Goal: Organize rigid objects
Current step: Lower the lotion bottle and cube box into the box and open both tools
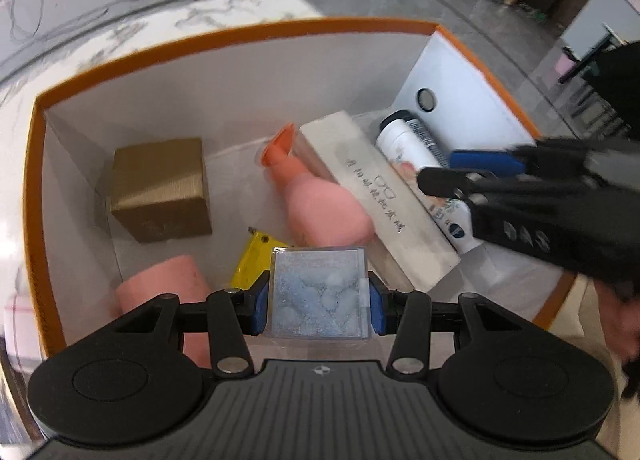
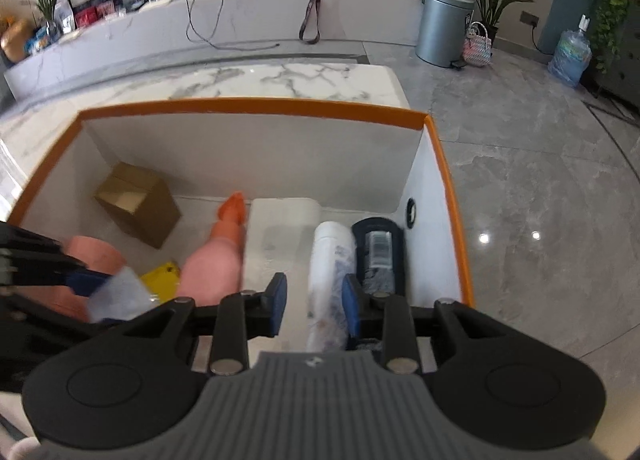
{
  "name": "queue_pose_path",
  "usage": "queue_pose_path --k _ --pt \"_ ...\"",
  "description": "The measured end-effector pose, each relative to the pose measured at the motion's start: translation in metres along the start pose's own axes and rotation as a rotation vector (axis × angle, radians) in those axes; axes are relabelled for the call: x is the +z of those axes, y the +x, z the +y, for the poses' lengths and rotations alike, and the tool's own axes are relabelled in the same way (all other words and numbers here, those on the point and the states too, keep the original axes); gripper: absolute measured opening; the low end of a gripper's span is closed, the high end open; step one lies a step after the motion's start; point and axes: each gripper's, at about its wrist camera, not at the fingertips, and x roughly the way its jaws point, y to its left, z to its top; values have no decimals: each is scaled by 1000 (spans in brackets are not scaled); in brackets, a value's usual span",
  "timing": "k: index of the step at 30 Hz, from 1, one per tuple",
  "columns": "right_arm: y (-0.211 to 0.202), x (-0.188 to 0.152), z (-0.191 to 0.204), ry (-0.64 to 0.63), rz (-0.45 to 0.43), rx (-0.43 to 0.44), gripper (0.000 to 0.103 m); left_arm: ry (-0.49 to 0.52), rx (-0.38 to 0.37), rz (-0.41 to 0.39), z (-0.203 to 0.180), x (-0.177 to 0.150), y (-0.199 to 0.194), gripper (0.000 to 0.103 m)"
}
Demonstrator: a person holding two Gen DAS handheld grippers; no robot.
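My left gripper [image 1: 319, 302] is shut on a clear square box with pale blue contents [image 1: 319, 292], held over the orange-rimmed white box [image 1: 240, 34]. It shows in the right wrist view [image 2: 116, 296] at the left. Inside the box lie a gold carton [image 1: 160, 188], a pink bottle with an orange cap [image 1: 320, 200], a pink cylinder [image 1: 160, 288], a yellow item [image 1: 254, 264], a long white carton [image 1: 376, 196], a white tube [image 1: 416, 156] and a dark tube [image 2: 378, 248]. My right gripper [image 2: 314, 300] is open and empty above the white tube [image 2: 332, 260].
The box [image 2: 256, 106] stands on a white marble table [image 2: 280, 78]. Beyond it are a low marble shelf with cables, a grey bin [image 2: 442, 24], a water jug [image 2: 570, 56] and grey tiled floor on the right.
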Motion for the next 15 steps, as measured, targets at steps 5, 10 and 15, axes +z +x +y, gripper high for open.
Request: queue_pose_path --k 5,10,15 --pt "-7 -7 7 9 -34 -12 29 -76 -28 40 -4 7 3 53" --pt "-10 -8 3 51 -58 -7 30 -65 -24 66 -12 9 8 53" --pt "-9 -11 0 79 -65 0 30 -44 2 81 -18 8 16 53"
